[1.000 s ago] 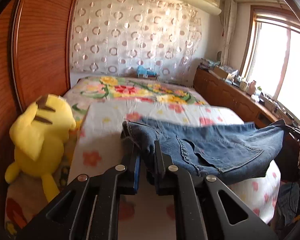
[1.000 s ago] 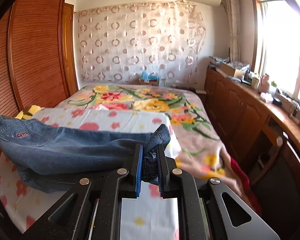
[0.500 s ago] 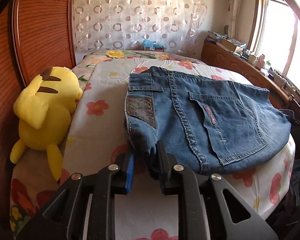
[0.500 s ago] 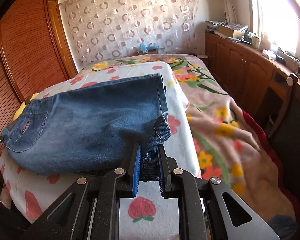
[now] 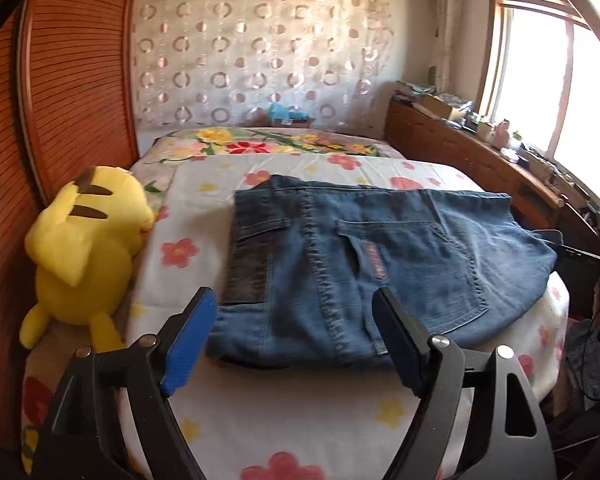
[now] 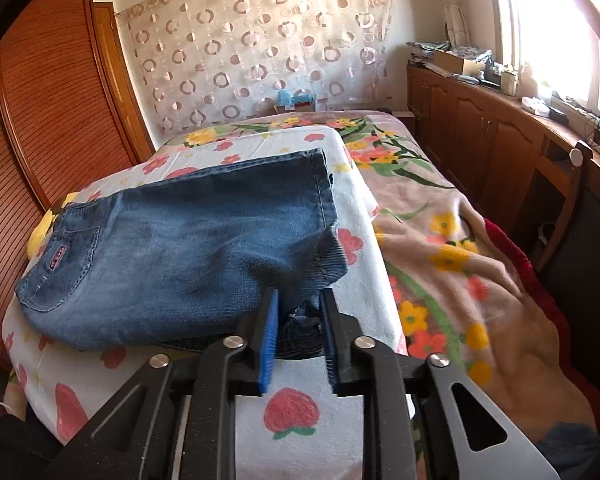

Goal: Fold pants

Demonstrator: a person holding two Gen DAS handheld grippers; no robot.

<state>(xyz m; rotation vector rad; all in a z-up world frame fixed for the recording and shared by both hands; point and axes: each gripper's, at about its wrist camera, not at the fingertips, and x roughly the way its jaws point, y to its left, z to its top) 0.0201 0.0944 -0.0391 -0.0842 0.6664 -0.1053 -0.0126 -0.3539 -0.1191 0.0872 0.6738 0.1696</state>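
The blue jeans (image 5: 360,264) lie folded on the flowered white sheet (image 5: 300,408) on the bed, back pocket up. My left gripper (image 5: 296,320) is wide open just before the waistband end, its jaws apart on either side of the near edge, holding nothing. In the right wrist view the jeans (image 6: 188,248) lie with the leg hems toward me. My right gripper (image 6: 298,312) has its jaws partly apart around a dark bunch of denim at the hem end; I cannot tell whether the pads still press it.
A yellow plush toy (image 5: 80,256) lies left of the jeans against the wooden wardrobe (image 5: 60,100). A floral blanket (image 6: 460,264) covers the bed's right side. Wooden cabinets (image 6: 480,132) with clutter run under the window. A chair (image 6: 564,208) stands beside the bed.
The jeans came down from mid-air and now lie flat on the sheet. My left gripper opened wide and let go of the waistband. My right gripper's jaws have widened.
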